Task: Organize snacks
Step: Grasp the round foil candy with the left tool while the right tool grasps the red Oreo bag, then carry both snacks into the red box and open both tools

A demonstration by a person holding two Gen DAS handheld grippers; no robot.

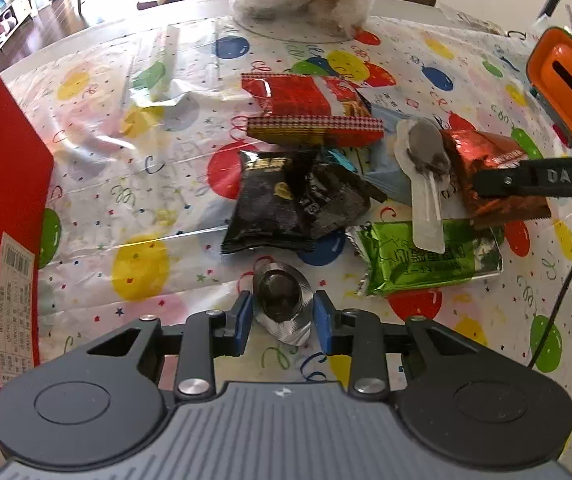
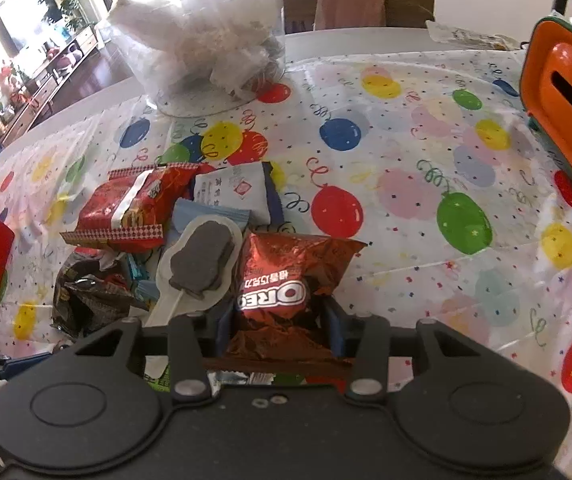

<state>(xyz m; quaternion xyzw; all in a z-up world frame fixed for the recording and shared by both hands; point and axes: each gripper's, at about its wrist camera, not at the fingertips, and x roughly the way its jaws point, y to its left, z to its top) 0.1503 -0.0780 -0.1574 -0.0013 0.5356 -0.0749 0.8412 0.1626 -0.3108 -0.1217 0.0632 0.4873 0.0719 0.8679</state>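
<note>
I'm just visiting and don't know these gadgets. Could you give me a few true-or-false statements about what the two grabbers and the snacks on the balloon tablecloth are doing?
1. The left gripper has a small silver foil-wrapped candy between its blue fingers. True.
2. The right gripper is closed on the green packet. False: it is closed on the brown-red Oreo packet.
3. The dark lollipop in a clear wrapper lies on top of the snack pile. True.
4. The black snack bag is inside the clear plastic tub. False: it lies on the tablecloth among the other snacks.
5. The tablecloth is plain white. False: it is printed with coloured balloons.
</note>
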